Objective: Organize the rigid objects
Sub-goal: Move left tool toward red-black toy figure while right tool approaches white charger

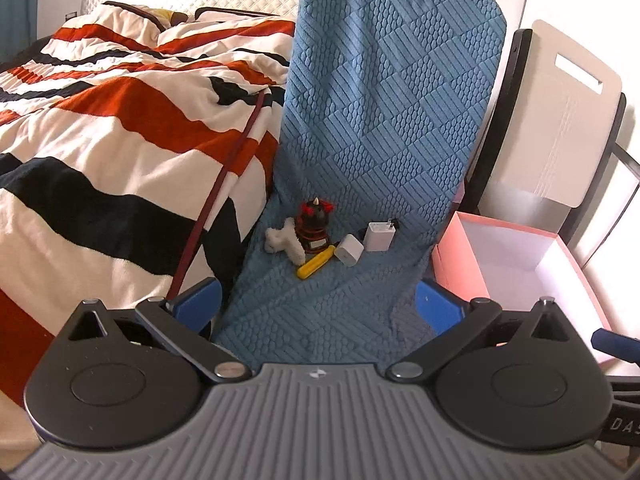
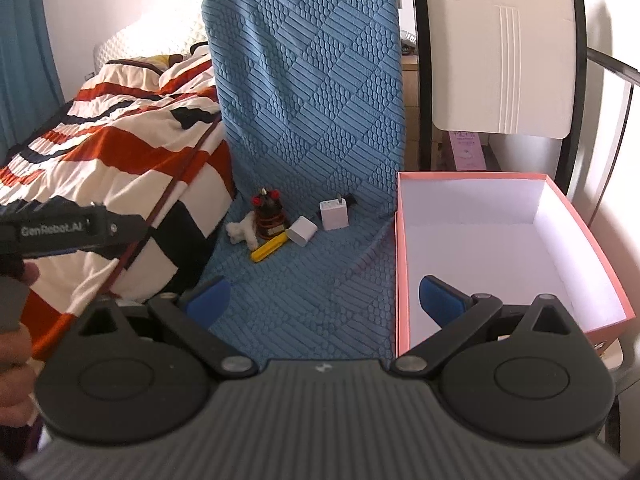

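Rigid objects sit clustered at the back of the blue-covered chair seat (image 1: 328,304): white bone-shaped toy (image 1: 285,241), black-and-red figurine (image 1: 315,224), yellow stick-like tool (image 1: 315,263), small white cube plug (image 1: 349,249), white charger (image 1: 381,235) leaning on the backrest. Left wrist view: left gripper (image 1: 320,304) released, jaws wide apart, nothing between them, well short of the pile. Pink box (image 1: 464,268) to the right, nothing visible inside. Striped duvet (image 1: 100,140) on the bed at left.

Right wrist view: right gripper (image 2: 324,300) also released and holding nothing, one blue finger over the pink box (image 2: 404,264), the other over the seat. Same pile ahead, all items touching or just beside each other; figurine (image 2: 269,216), charger (image 2: 334,212). Left gripper body at far left.

Step, as I judge: pre-grasp, nothing boxed yet. Next calls for advancing to an outer item, probably cube plug (image 2: 302,233) or yellow tool (image 2: 269,249), closing without knocking neighbours.
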